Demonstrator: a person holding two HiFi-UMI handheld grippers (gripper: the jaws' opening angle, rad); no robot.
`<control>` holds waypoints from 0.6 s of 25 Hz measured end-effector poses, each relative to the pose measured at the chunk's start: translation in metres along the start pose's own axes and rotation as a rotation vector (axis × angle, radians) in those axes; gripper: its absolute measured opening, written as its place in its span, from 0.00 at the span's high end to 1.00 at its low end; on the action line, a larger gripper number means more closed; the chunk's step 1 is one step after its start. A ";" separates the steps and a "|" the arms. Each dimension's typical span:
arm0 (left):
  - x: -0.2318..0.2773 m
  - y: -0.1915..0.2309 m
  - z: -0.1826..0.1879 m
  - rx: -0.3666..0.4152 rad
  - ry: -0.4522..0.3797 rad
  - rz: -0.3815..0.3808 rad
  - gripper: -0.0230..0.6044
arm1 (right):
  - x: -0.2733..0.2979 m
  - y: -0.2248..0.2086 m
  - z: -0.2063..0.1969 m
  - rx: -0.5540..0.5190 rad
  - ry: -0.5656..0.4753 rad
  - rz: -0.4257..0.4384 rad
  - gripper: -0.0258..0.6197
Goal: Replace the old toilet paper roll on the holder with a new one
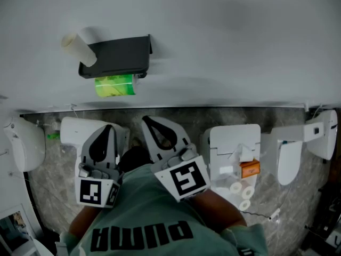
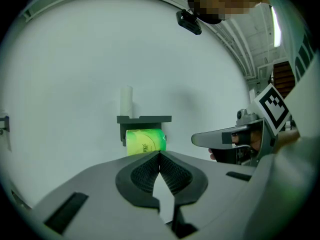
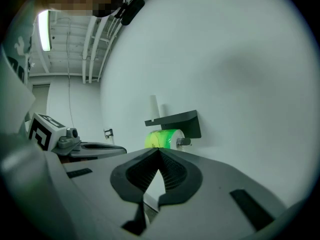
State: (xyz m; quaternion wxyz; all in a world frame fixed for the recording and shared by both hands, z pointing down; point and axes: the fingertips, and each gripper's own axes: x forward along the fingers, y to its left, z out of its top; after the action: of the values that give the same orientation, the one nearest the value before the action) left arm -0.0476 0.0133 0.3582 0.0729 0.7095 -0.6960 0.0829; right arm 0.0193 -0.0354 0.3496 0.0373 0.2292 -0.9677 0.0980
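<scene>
A black holder (image 1: 118, 56) is fixed to the white wall, with a green-wrapped toilet paper roll (image 1: 115, 85) hanging under it. A bare cardboard tube (image 1: 79, 48) stands on the holder's left end. The roll (image 2: 145, 141) and tube (image 2: 126, 100) also show ahead in the left gripper view, and the roll (image 3: 164, 138) in the right gripper view. My left gripper (image 1: 109, 128) and right gripper (image 1: 146, 120) are both shut and empty, side by side below the holder, well short of the roll.
White toilets (image 1: 26, 143) and fixtures line the floor along the wall. A white box (image 1: 234, 143) holds an orange item (image 1: 250, 168), with several spare white rolls (image 1: 241, 191) beside it. The person's green shirt (image 1: 154, 223) fills the bottom of the head view.
</scene>
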 end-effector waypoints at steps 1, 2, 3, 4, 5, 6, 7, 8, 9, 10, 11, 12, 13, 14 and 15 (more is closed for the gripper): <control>-0.002 -0.001 0.001 0.006 -0.001 0.000 0.96 | -0.001 0.000 0.001 -0.009 -0.004 -0.003 0.95; -0.005 -0.002 0.002 0.011 -0.003 0.000 0.96 | -0.003 0.001 0.002 -0.015 -0.008 -0.007 0.95; -0.007 -0.002 0.003 0.015 -0.005 0.000 0.96 | -0.005 0.002 0.003 -0.019 -0.011 -0.012 0.95; -0.009 -0.002 0.005 0.018 -0.008 0.000 0.96 | -0.007 0.002 0.004 -0.020 -0.015 -0.018 0.95; -0.011 -0.003 0.007 0.023 -0.013 -0.002 0.96 | -0.009 0.003 0.004 -0.020 -0.019 -0.023 0.95; -0.012 -0.004 0.009 0.030 -0.019 -0.006 0.96 | -0.010 0.003 0.004 -0.019 -0.023 -0.028 0.95; -0.014 -0.006 0.011 0.038 -0.028 -0.013 0.96 | -0.012 0.004 0.004 -0.021 -0.024 -0.033 0.95; -0.017 -0.009 0.012 0.044 -0.037 -0.023 0.96 | -0.015 0.006 0.004 -0.024 -0.022 -0.038 0.95; -0.020 -0.011 0.012 0.047 -0.043 -0.032 0.96 | -0.017 0.007 0.003 -0.027 -0.020 -0.042 0.95; -0.024 -0.013 0.012 0.047 -0.047 -0.037 0.96 | -0.019 0.010 0.002 -0.030 -0.019 -0.045 0.95; -0.029 -0.013 0.012 0.047 -0.052 -0.037 0.96 | -0.021 0.013 0.001 -0.035 -0.016 -0.048 0.95; -0.034 -0.013 0.012 0.045 -0.060 -0.034 0.96 | -0.024 0.018 0.000 -0.040 -0.013 -0.049 0.95; -0.041 -0.013 0.011 0.040 -0.068 -0.031 0.96 | -0.027 0.023 -0.001 -0.045 -0.009 -0.049 0.95; -0.047 -0.012 0.010 0.035 -0.070 -0.028 0.96 | -0.030 0.029 -0.002 -0.049 -0.006 -0.049 0.95; -0.055 -0.012 0.008 0.031 -0.067 -0.024 0.96 | -0.033 0.035 -0.003 -0.053 -0.004 -0.049 0.95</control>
State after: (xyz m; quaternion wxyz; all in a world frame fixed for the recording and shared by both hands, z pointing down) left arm -0.0366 0.0653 0.3387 0.0395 0.7212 -0.6881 0.0688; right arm 0.0328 0.0104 0.3429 0.0439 0.2519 -0.9641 0.0710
